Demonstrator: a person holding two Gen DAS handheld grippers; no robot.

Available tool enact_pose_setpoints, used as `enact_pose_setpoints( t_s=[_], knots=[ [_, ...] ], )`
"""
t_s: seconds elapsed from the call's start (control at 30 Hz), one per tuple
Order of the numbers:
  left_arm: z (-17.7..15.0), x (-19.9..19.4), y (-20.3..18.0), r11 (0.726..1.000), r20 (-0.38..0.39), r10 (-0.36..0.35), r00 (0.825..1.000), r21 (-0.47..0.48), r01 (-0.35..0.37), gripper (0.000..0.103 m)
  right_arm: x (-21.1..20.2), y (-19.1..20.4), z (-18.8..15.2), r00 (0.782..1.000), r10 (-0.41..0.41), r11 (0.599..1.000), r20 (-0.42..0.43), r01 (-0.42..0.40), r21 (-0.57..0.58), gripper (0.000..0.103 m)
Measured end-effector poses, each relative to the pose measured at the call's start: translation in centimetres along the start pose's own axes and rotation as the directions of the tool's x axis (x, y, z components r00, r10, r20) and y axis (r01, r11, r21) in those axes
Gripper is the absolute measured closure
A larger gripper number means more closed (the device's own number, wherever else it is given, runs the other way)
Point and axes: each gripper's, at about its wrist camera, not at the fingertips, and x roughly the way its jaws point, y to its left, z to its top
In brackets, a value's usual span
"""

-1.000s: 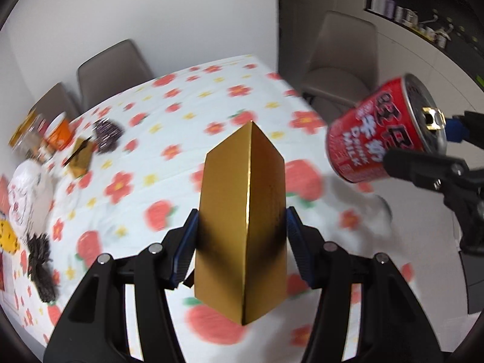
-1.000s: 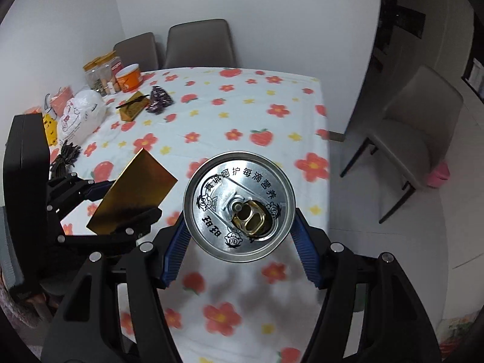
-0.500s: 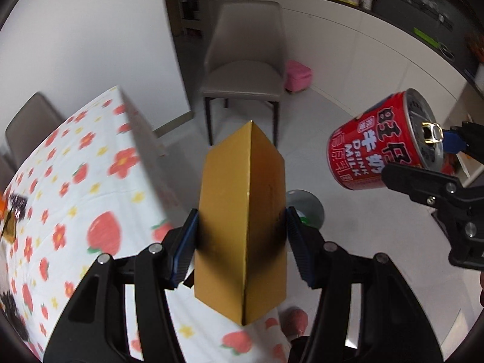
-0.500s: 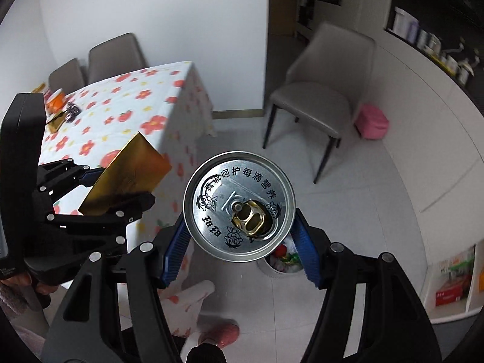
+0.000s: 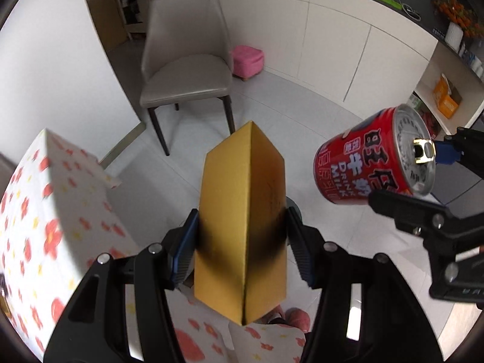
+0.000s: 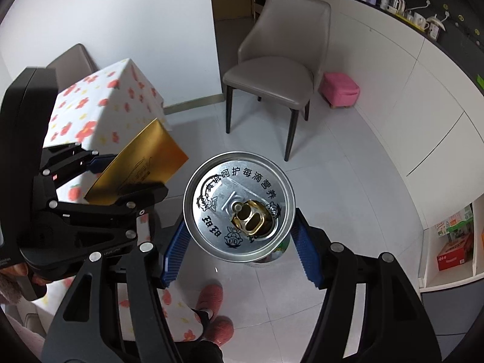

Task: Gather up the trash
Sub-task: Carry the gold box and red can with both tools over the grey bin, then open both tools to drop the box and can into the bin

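My left gripper [image 5: 242, 239] is shut on a gold cardboard box [image 5: 242, 230], held edge-up over the floor; the box also shows in the right wrist view [image 6: 139, 169]. My right gripper [image 6: 239, 242] is shut on a red milk drink can [image 6: 239, 208], its silver top and gold pull tab facing the camera. The can appears in the left wrist view [image 5: 375, 163] to the right of the box. A trash bin [image 6: 272, 257] on the floor is mostly hidden behind the can; only a sliver of it shows beside the box in the left wrist view [image 5: 293, 207].
A grey chair [image 6: 272, 60] stands on the tiled floor with a pink stool [image 6: 340, 89] beside it. The table with the flowered cloth [image 6: 106, 103] is to the left. White cabinets [image 5: 348, 45] line the far wall. The person's pink slippers [image 6: 214, 299] are below.
Both grippers have swung away from the table toward the floor, still carrying the box and the can. The chair and floor now fill the views.
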Motion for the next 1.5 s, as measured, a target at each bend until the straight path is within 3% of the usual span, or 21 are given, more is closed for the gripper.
enact_pose_setpoints(
  t_s=[0.33, 0.57, 0.8, 1.1, 1.5],
  knots=[
    [0.9, 8.5, 0.3, 1.000, -0.090, -0.009, 0.996, 0.006, 0.009, 0.046, 8.1, -3.1, -0.2, 0.997, 0.025, 0.999, -0.075, -0.023, 0.033, 0.041],
    [0.0, 12.3, -0.2, 0.999, -0.140, 0.023, 0.990, -0.019, -0.026, 0.046, 13.9, -4.6, -1.0, 0.991, 0.066, 0.998, -0.119, -0.066, 0.005, 0.040],
    [-0.7, 14.5, -0.5, 0.999, -0.175, 0.043, 0.984, -0.018, -0.047, 0.046, 17.2, -5.6, -1.6, 0.984, 0.093, 0.996, -0.153, -0.094, -0.001, 0.039],
    [-0.8, 17.7, -1.2, 0.999, -0.205, 0.039, 0.978, -0.003, -0.040, 0.046, 17.7, -8.4, -2.3, 0.988, 0.075, 0.997, -0.139, -0.072, 0.023, 0.035],
    [-0.6, 21.0, -5.3, 0.998, -0.226, -0.011, 0.974, 0.056, 0.024, 0.044, 17.5, -11.6, -4.4, 0.988, 0.033, 0.995, -0.150, -0.018, 0.099, 0.035]
  ],
)
